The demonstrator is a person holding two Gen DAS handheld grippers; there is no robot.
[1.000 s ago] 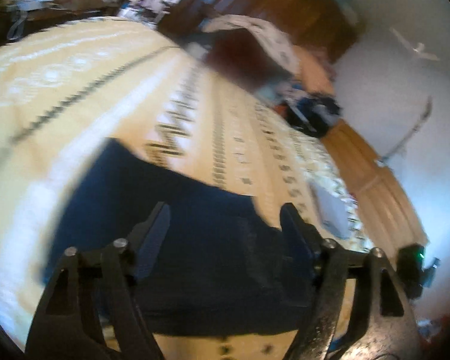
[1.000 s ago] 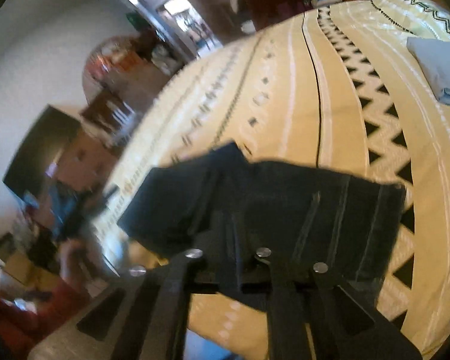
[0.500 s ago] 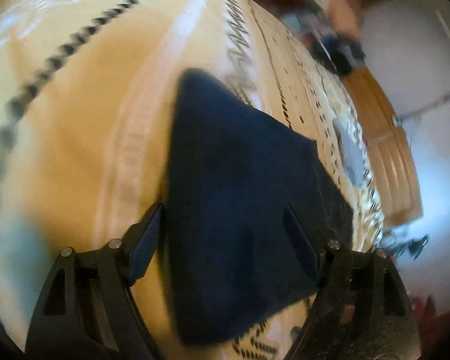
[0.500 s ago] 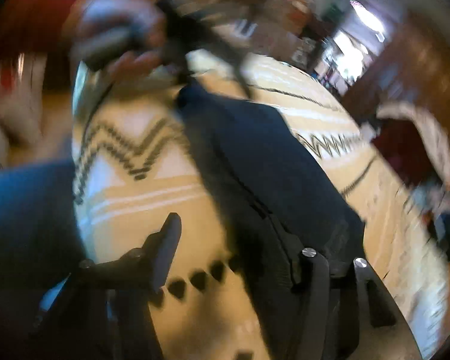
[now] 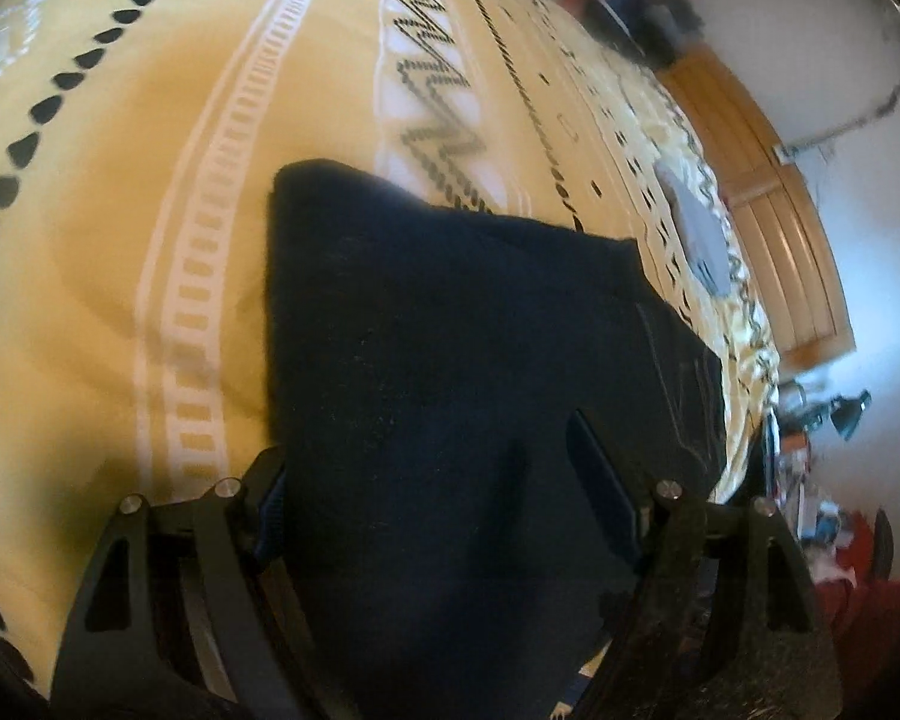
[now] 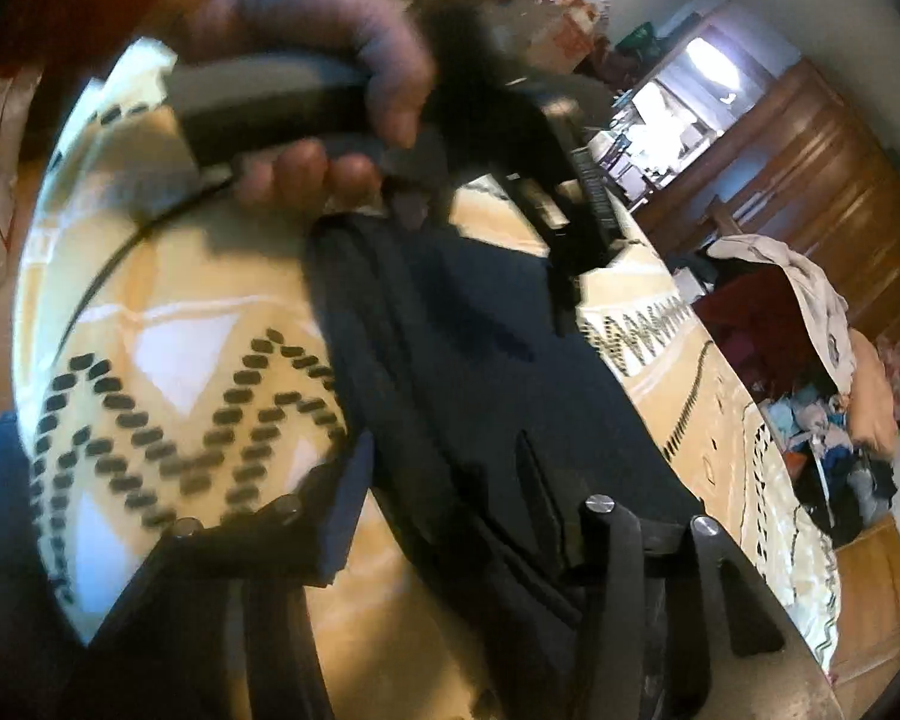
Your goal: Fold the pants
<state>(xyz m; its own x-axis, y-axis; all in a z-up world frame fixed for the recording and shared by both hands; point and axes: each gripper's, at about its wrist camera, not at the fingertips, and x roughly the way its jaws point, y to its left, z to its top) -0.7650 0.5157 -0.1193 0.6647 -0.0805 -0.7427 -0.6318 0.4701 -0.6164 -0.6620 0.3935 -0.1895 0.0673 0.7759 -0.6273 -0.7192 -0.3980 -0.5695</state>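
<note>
Left wrist view sits low and close, looking forward and down between the left gripper [image 5: 432, 468] onto the pants [image 5: 450, 360], with the bed [image 5: 120, 180] running away to its far edge and a wooden headboard [image 5: 768, 228] at the right. Right wrist view looks from the opposite end, just as near, down along the right gripper [image 6: 444, 480] over the same pants [image 6: 480, 360], facing the hand [image 6: 324, 60] that holds the left gripper. Both views share the pants and the patterned bed around them.
</note>
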